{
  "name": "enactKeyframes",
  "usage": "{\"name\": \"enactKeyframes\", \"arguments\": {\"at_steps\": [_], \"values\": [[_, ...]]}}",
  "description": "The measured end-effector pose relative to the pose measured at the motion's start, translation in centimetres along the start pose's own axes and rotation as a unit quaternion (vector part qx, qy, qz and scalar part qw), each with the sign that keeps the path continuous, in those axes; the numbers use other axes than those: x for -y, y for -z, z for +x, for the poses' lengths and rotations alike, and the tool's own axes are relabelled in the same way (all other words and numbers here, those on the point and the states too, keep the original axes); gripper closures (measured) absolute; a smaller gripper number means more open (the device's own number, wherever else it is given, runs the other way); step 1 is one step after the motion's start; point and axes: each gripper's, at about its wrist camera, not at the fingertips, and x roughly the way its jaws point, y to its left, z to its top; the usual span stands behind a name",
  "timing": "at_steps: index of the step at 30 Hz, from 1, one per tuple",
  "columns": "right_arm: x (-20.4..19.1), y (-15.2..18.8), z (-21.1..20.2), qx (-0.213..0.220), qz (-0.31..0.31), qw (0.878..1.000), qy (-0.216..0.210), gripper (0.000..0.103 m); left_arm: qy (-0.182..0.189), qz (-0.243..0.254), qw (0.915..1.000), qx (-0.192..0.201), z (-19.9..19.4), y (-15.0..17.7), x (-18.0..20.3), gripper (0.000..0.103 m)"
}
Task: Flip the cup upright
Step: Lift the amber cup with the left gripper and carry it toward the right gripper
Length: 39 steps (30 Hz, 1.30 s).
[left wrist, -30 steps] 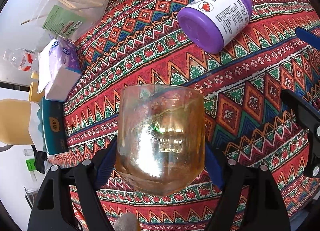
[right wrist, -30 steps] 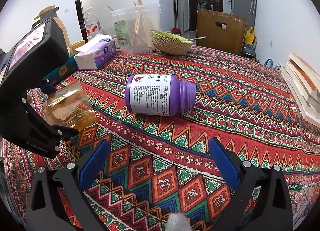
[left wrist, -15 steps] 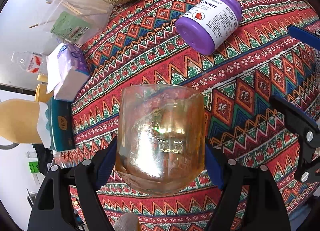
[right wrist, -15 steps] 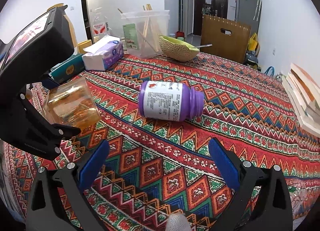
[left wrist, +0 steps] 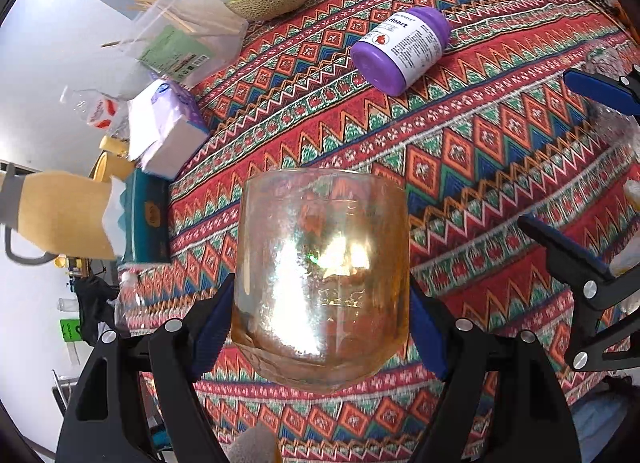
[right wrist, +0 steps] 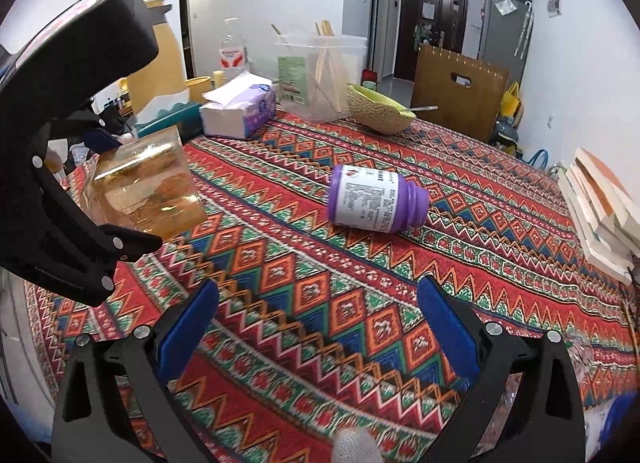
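Note:
My left gripper [left wrist: 320, 315] is shut on an amber see-through glass cup [left wrist: 322, 275] and holds it in the air above the patterned tablecloth [left wrist: 460, 151]. In the right wrist view the cup [right wrist: 144, 187] shows at the left, tilted, its mouth pointing down and to the right, clamped by the left gripper [right wrist: 108, 207]. My right gripper [right wrist: 318, 327] is open and empty, low over the cloth at the near side. It also shows at the right edge of the left wrist view [left wrist: 580, 151].
A purple bottle [right wrist: 372, 199] lies on its side mid-table. At the far side are a tissue pack [right wrist: 240, 107], a clear plastic box [right wrist: 320, 75] with sticks, a melon half [right wrist: 376, 109] and a yellow jug [right wrist: 160, 71]. Books [right wrist: 600, 207] are stacked at the right edge.
My left gripper has lifted the cup higher and farther from the cloth, with the table contents looking smaller. The right gripper has drawn back a little. Both grips are unchanged.

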Motion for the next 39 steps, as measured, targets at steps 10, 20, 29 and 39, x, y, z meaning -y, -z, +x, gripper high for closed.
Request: {"name": "enactKeyframes", "arguments": {"at_steps": [10,20,29,39], "values": [[-4.2,1.5,-3.9,0.006,-0.028,1.0,-0.007,0.008,0.004,-0.009,1.0,0.001,-2.0,5.7,0.7,0.027],[-7.3,4.5,-5.8,-0.007,-0.044,0.999,-0.015,0.008,0.029,-0.023,0.9991,-0.019,-1.2,10.9,2.4,0.027],[-8.1,7.3,-5.9,-0.03,-0.046,0.998,-0.014,0.008,0.045,-0.042,0.9974,-0.038,0.5,13.2,3.1,0.027],[-7.4,8.0,-4.5,-0.046,-0.025,0.999,0.0,0.008,0.056,-0.061,0.9956,-0.044,2.7,13.9,3.8,0.027]]}}
